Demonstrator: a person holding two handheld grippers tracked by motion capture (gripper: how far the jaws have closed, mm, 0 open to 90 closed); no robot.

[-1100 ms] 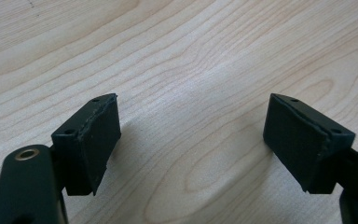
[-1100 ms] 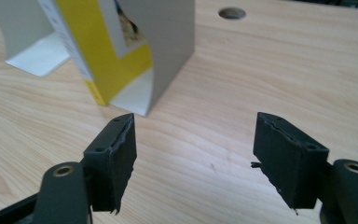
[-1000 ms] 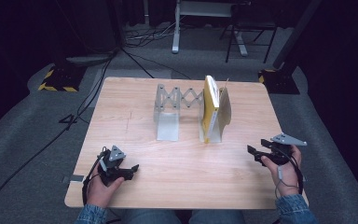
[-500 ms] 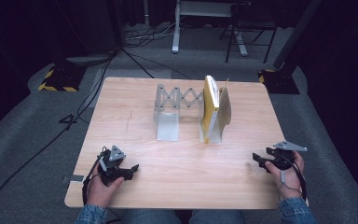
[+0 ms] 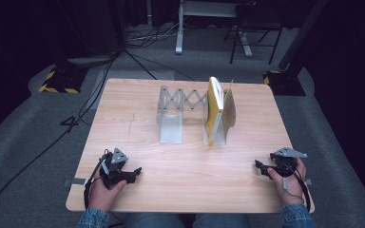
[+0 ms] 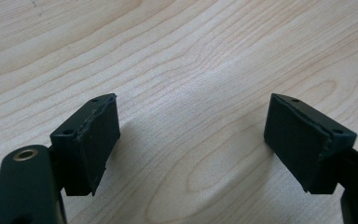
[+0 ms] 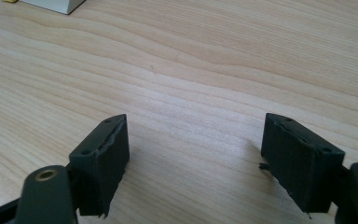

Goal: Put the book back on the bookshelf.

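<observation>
A grey expanding book rack (image 5: 178,110) stands at the back middle of the wooden table (image 5: 190,166). A yellow book (image 5: 214,110) stands upright against its right end, with a thin beige one (image 5: 228,112) leaning beside it. My left gripper (image 5: 134,172) rests low at the table's front left, open, with only bare wood between its pads (image 6: 95,140). At the front right my right gripper (image 5: 260,167) sits near the table edge. Its jaws have just been opening, and nothing lies between its pads (image 7: 103,163).
A white corner of the rack's base (image 7: 56,5) shows at the top left of the right gripper view. Cables (image 5: 90,99) trail over the grey floor left of the table. Dark stands and a yellow-striped base (image 5: 57,81) sit beyond the far edge.
My right gripper has sunk toward the table and drifted a little toward the front edge. The left gripper, rack and books have stayed where they were.
</observation>
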